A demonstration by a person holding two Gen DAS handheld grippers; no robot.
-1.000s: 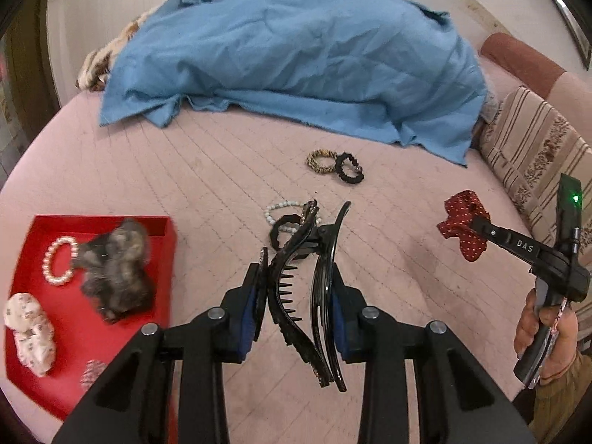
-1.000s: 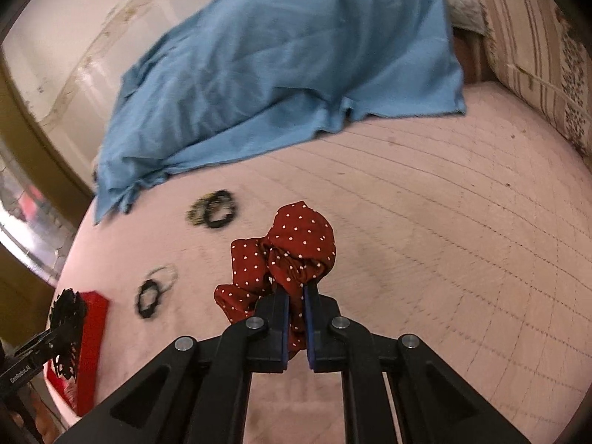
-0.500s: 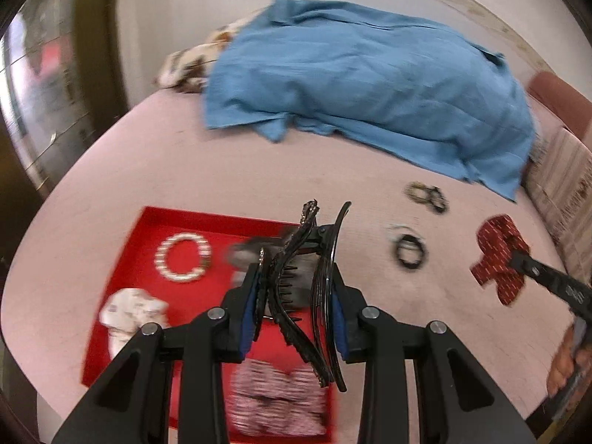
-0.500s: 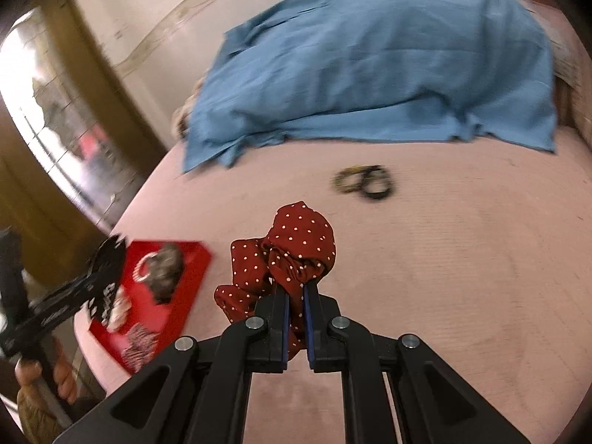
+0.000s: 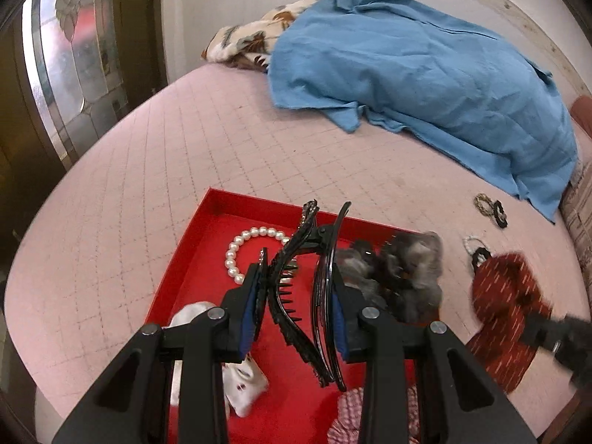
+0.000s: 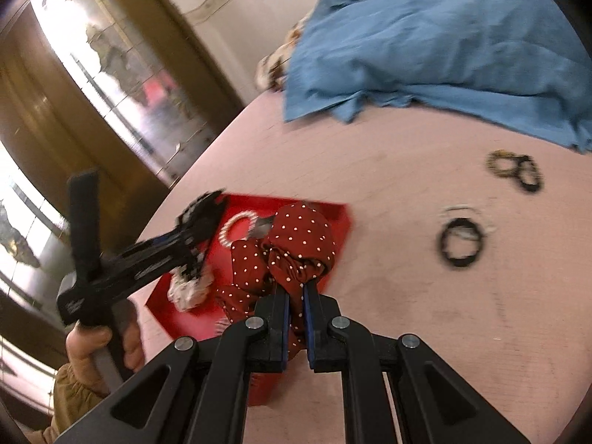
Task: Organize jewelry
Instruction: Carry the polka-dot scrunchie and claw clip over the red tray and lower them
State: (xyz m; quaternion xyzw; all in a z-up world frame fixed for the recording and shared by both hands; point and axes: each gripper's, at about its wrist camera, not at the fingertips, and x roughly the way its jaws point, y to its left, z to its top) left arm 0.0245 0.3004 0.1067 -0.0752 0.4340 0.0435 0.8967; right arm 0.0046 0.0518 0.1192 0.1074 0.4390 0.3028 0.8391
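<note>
My left gripper (image 5: 294,292) is shut on a black claw hair clip (image 5: 314,281) and holds it above the red tray (image 5: 207,222). The tray holds a pearl bracelet (image 5: 240,249), a grey furry scrunchie (image 5: 403,273), a white scrunchie (image 5: 240,381) and a checked scrunchie (image 5: 347,418). My right gripper (image 6: 296,292) is shut on a red polka-dot scrunchie (image 6: 296,244), near the tray's right edge (image 6: 340,222); it shows blurred in the left wrist view (image 5: 503,307). A black and a pale bracelet (image 6: 460,238) and a gold and black pair (image 6: 514,170) lie on the pink bed.
A blue cloth (image 5: 425,74) covers a heap at the back of the pink quilted bed (image 5: 185,140). A patterned fabric (image 5: 244,44) pokes out beside it. A glass-panelled wooden door (image 5: 74,66) stands left. A striped cushion (image 5: 581,207) is at the right edge.
Both grippers have swung left toward the red tray. The left one with the clip is now over the tray; the right one with the red scrunchie has come close to its right edge.
</note>
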